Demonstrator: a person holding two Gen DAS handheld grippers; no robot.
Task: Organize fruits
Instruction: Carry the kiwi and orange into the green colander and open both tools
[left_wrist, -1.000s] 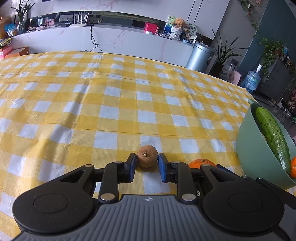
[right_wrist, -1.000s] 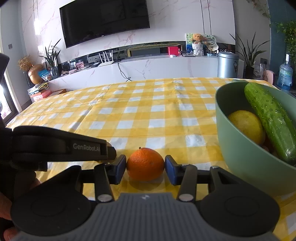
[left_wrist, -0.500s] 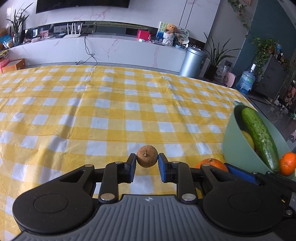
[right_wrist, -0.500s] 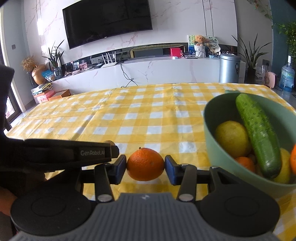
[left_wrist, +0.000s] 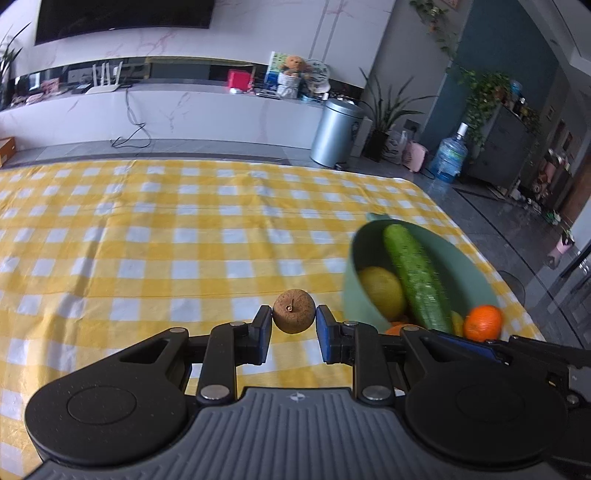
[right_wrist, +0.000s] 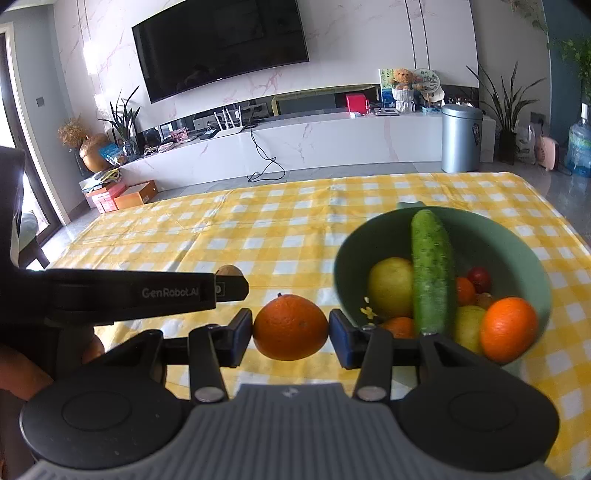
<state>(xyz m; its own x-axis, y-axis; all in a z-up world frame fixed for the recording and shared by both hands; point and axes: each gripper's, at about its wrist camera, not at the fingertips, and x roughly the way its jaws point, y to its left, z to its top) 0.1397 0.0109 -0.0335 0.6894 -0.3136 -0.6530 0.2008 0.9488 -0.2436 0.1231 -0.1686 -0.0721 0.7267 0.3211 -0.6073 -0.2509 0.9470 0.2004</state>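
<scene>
While both tools hang above the counter (left_wrist: 147, 236), each is clenched on a fruit. The left tool (left_wrist: 294, 325) grips a small brown fruit (left_wrist: 294, 311) between its blue pads, stem end facing the camera, the fruit held clear of the checked cloth. The right tool (right_wrist: 291, 332) grips an orange (right_wrist: 290, 326) the same way, pads pressed on its two sides.

A green bowl (right_wrist: 517, 243) stands on the cloth just right of both tools. In it a cucumber (right_wrist: 432, 273) leans from the far rim down toward the near side, with a lemon (right_wrist: 390, 286) touching it on the left. To the cucumber's right lie a second orange (right_wrist: 509, 328), a yellow fruit (right_wrist: 468, 326) between that orange and the cucumber, and a small red fruit (right_wrist: 479, 278) farther back. Another orange piece (right_wrist: 400, 326) shows low by the cucumber's near end.

From the right wrist view the left tool's body (right_wrist: 140, 291) crosses the left side, and the brown fruit (right_wrist: 229, 270) peeks over its tip, left of the held orange. From the left wrist view the bowl (left_wrist: 354, 295) sits close to the right of the brown fruit
</scene>
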